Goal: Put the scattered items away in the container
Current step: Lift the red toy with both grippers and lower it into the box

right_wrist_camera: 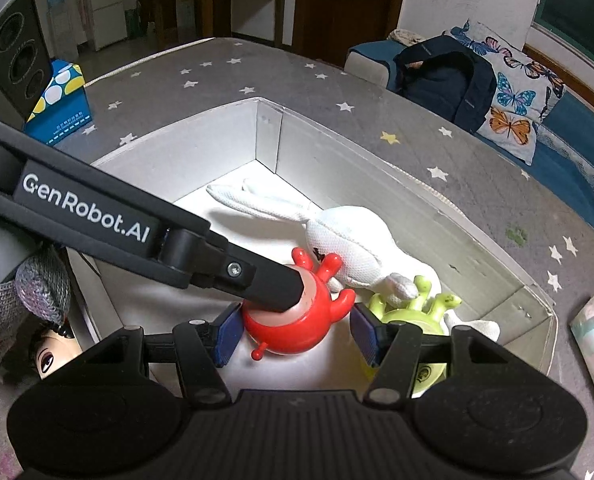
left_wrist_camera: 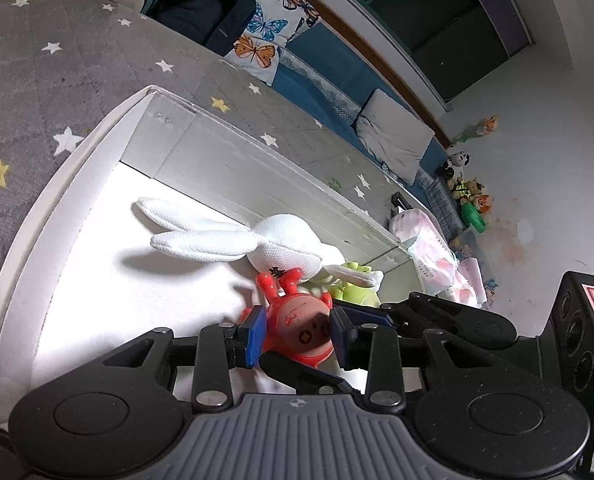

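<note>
My left gripper [left_wrist_camera: 299, 330] has its blue pads pressed to both sides of the red toy [left_wrist_camera: 303, 326], low centre of the left wrist view, inside the white box [left_wrist_camera: 57, 184]. From the right wrist view the right gripper [right_wrist_camera: 297, 334] stands wide, pads apart from the toy's flanks.

The toy looks like hard, glossy plastic: light, stiff, probably slippery (round body, thin feelers). I judge the widest part of the body the safest hold, not the limbs.

White plush rabbit [right_wrist_camera: 349, 236] and green toy [right_wrist_camera: 417, 312] lie beside it, centre-right.
</note>
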